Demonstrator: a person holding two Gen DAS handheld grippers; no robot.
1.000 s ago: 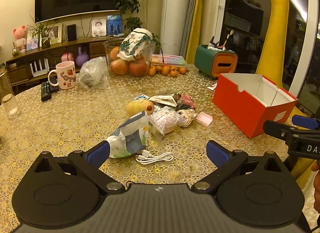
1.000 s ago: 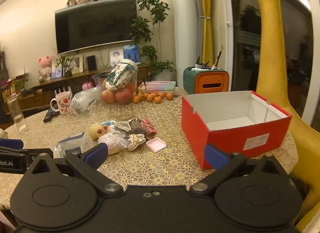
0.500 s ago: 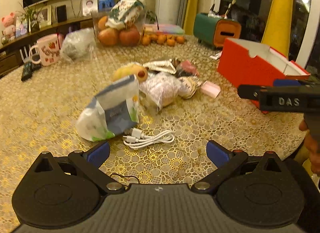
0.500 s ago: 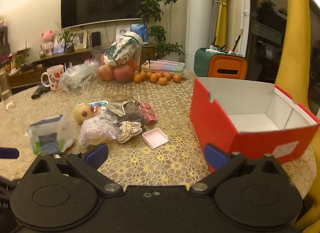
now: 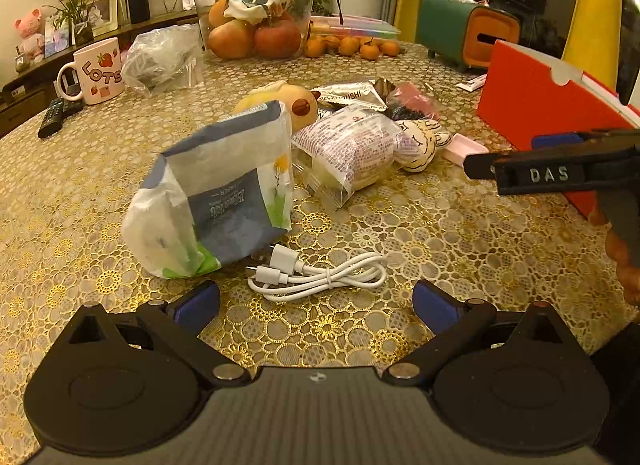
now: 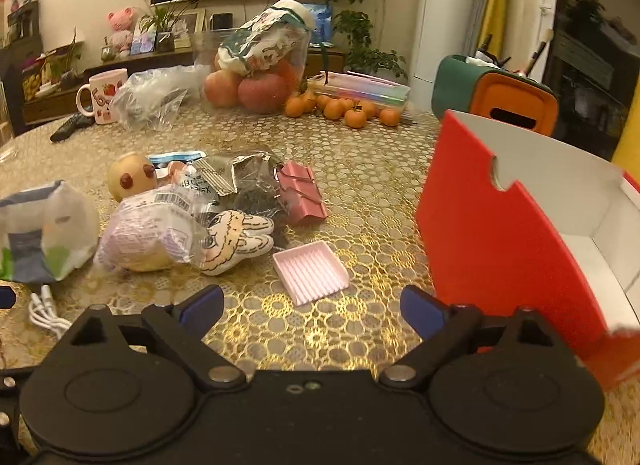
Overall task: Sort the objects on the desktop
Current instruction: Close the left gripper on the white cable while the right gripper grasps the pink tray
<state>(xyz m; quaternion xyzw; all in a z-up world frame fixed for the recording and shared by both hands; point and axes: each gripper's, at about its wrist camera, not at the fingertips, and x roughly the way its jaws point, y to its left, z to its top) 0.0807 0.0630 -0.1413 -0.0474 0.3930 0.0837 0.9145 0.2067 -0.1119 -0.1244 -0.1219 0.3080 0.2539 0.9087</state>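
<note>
My left gripper is open and empty, just short of a coiled white cable and a blue-and-white snack bag. My right gripper is open and empty, close in front of a pink ribbed tray; it also shows in the left wrist view. A pile of a wrapped bun, a rabbit plush, a yellow plush, foil packets and a pink clip lies mid-table. An open red box stands to the right.
At the back stand a strawberry mug, a clear plastic bag, a fruit bowl, several tangerines and a green-orange tissue holder. A remote lies far left. A gold lace cloth covers the table.
Both grippers have moved forward and lower toward the table. The cable and snack bag now sit close before the left one, the pink tray close before the right one.
</note>
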